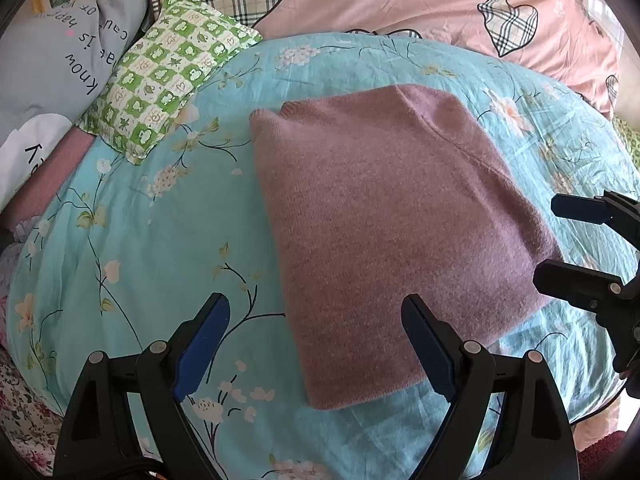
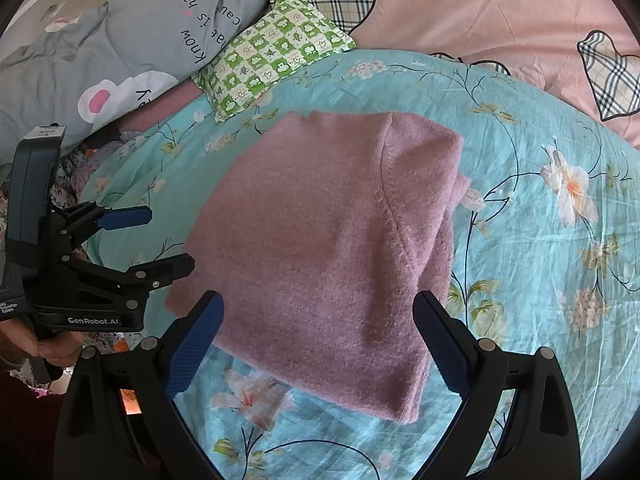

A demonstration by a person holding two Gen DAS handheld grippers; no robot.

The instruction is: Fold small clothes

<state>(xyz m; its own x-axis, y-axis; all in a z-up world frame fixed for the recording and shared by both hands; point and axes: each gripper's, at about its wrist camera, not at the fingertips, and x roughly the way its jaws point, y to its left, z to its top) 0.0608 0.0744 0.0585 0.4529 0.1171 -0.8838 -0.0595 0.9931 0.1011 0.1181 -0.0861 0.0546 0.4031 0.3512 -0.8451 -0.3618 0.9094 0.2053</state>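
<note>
A pink knitted sweater [image 1: 392, 216] lies folded into a rough rectangle on the turquoise floral bed sheet [image 1: 140, 240]; it also shows in the right wrist view [image 2: 328, 248]. My left gripper [image 1: 316, 344] is open and empty, its jaws held above the sweater's near left edge; it also shows from the side in the right wrist view [image 2: 168, 240]. My right gripper [image 2: 318, 340] is open and empty above the sweater's near edge; it also shows at the right of the left wrist view [image 1: 548, 240].
A green checked pillow [image 1: 168, 72] lies at the sheet's far left corner. A grey printed quilt [image 1: 52, 72] is bunched at the left. A pink duvet with plaid hearts [image 1: 400, 0] lies behind. The sheet [image 2: 540, 240] surrounds the sweater.
</note>
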